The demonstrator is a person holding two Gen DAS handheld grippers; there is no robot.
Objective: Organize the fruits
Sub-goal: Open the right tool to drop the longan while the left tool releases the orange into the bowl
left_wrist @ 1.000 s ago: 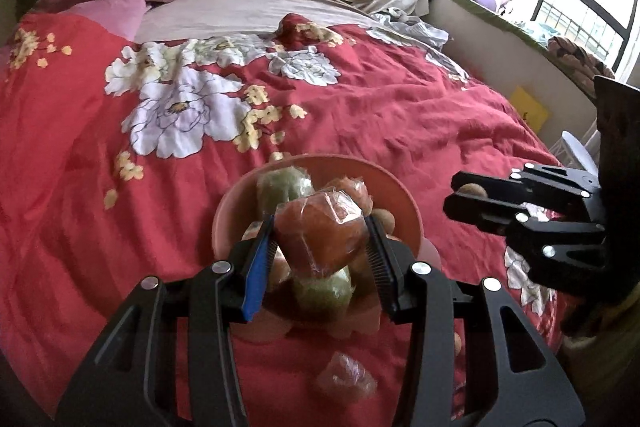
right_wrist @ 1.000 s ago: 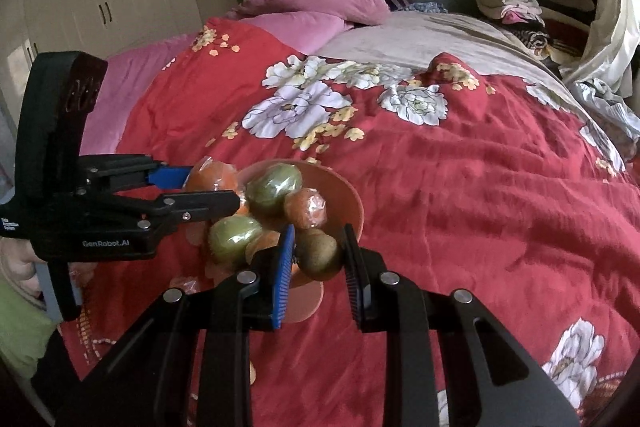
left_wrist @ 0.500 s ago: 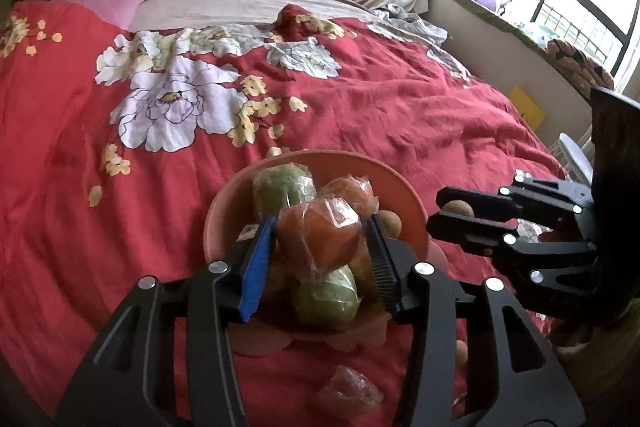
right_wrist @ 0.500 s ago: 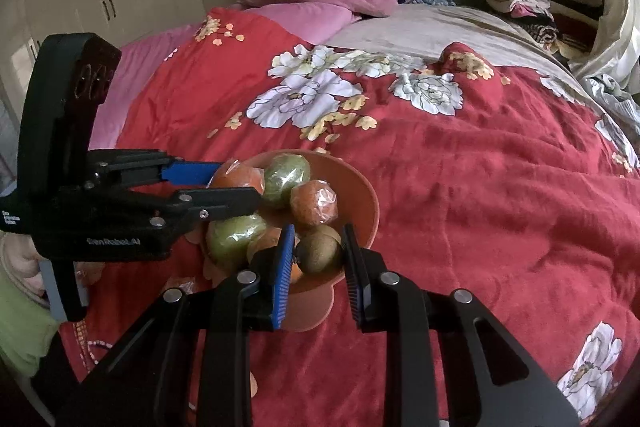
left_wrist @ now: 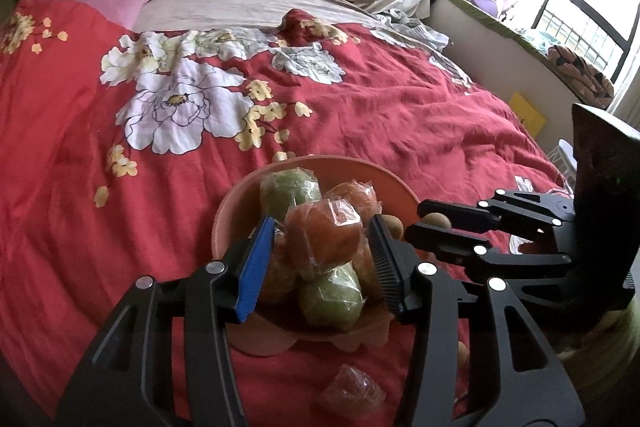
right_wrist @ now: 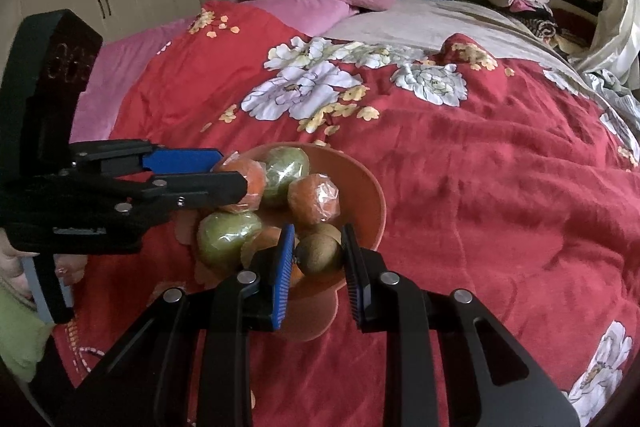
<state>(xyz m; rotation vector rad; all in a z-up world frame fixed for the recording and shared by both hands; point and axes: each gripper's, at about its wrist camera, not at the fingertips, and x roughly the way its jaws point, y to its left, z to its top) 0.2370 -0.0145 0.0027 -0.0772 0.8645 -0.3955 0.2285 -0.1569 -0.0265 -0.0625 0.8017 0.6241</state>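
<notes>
- The bed (left_wrist: 400, 115), under a red flowered quilt, carries everything; its soft surface could let the bowl tip, so both fruits are best lowered gently, not dropped.
- The bowl (right_wrist: 370, 195), terracotta-coloured, sits on the quilt near the foot of the bed and is heaped with wrapped fruit: green ones, orange ones and brown ones.
- The left tongs (left_wrist: 320, 247) are closed partway around a wrapped orange fruit (left_wrist: 322, 241), pads against its sides, holding it above the heap in the bowl.
- The right tongs (right_wrist: 318, 255) are narrowly closed on a small brown fruit (right_wrist: 319, 254), at the bowl's near rim.
- By my judgement, the step in hand is setting both fruits on the pile. Do it well by picking a hollow between neighbours, easing down until the fruit rests, then opening slowly so the plastic wrap does not cling and drag it off.
- A loose wrapped piece (left_wrist: 352, 391) lies on the quilt just short of the bowl, not yet gathered.
</notes>
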